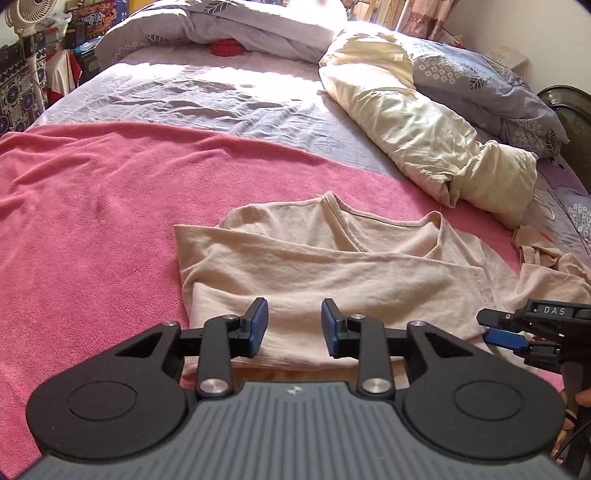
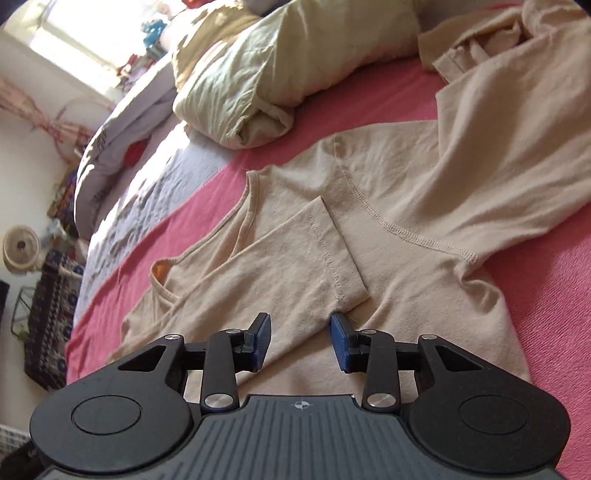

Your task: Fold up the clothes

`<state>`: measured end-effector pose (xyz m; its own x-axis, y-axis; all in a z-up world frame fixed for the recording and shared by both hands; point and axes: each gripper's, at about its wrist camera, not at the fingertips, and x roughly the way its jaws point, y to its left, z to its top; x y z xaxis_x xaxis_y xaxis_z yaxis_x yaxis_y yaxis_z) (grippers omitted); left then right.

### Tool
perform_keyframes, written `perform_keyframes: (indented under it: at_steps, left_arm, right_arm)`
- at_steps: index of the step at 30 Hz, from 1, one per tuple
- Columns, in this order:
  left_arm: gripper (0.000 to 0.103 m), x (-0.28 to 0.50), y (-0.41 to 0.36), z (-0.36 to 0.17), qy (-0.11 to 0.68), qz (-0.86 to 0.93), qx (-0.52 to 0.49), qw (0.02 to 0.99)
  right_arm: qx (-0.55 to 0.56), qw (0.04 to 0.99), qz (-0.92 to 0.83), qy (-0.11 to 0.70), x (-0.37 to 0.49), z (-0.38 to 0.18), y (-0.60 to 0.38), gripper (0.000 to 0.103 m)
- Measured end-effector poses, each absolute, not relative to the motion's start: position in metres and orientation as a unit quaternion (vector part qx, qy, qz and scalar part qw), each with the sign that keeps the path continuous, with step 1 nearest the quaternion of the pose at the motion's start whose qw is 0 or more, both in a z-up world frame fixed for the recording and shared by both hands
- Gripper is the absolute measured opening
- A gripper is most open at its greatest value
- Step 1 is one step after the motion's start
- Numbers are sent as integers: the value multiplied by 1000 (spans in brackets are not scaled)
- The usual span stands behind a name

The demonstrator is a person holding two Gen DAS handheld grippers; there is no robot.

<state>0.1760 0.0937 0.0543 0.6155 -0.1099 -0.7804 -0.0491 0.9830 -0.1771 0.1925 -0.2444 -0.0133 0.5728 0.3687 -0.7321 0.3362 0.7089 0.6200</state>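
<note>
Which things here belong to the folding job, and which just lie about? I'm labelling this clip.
Job: beige shirt, one sleeve folded across it; left gripper and right gripper, both open.

Lying about: pink blanket, cream pillow, fan.

A pink towel-like blanket (image 1: 92, 221) covers the near part of the bed, over a wrinkled pale lilac sheet (image 1: 207, 96) lit by sun. A crumpled cream pillow (image 1: 417, 136) lies at right on the sheet, its end reaching onto the blanket; just behind it, a grey floral duvet (image 1: 480, 81). A second bundle of lilac bedding (image 1: 229, 29) lies at the far end, a small red item (image 1: 226, 47) beneath its edge. A white fan (image 1: 27, 14) stands at far left beside patterned fabric (image 1: 14, 96).
</note>
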Motion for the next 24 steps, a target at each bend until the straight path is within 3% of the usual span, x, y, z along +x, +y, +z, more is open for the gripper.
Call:
perform_keyframes:
  at_steps: [8, 13, 16, 18, 19, 20, 24]
  left_arm:
    - [42, 189, 120, 15, 475, 55, -97, 873]
    - [42, 187, 118, 13, 473, 47, -81, 876]
    - [42, 186, 118, 13, 473, 42, -76, 877]
    - [42, 185, 117, 13, 472, 41, -71, 878]
    - [42, 185, 116, 14, 473, 41, -68, 878]
    - [42, 185, 114, 15, 473, 41, -64, 878]
    - [41, 173, 99, 31, 469, -3, -37, 882]
  right_arm:
    - [487, 751, 24, 445, 172, -29, -241, 43]
    - [574, 724, -7, 384, 190, -41, -263, 43]
    - [572, 737, -38, 358, 207, -43, -276, 42]
    - [568, 736, -46, 366, 216, -47, -280, 30]
    - [563, 734, -46, 377, 219, -48, -278, 13]
    - [556, 733, -43, 390, 223, -49, -276, 8]
    - [524, 746, -26, 410, 225, -33, -268, 7]
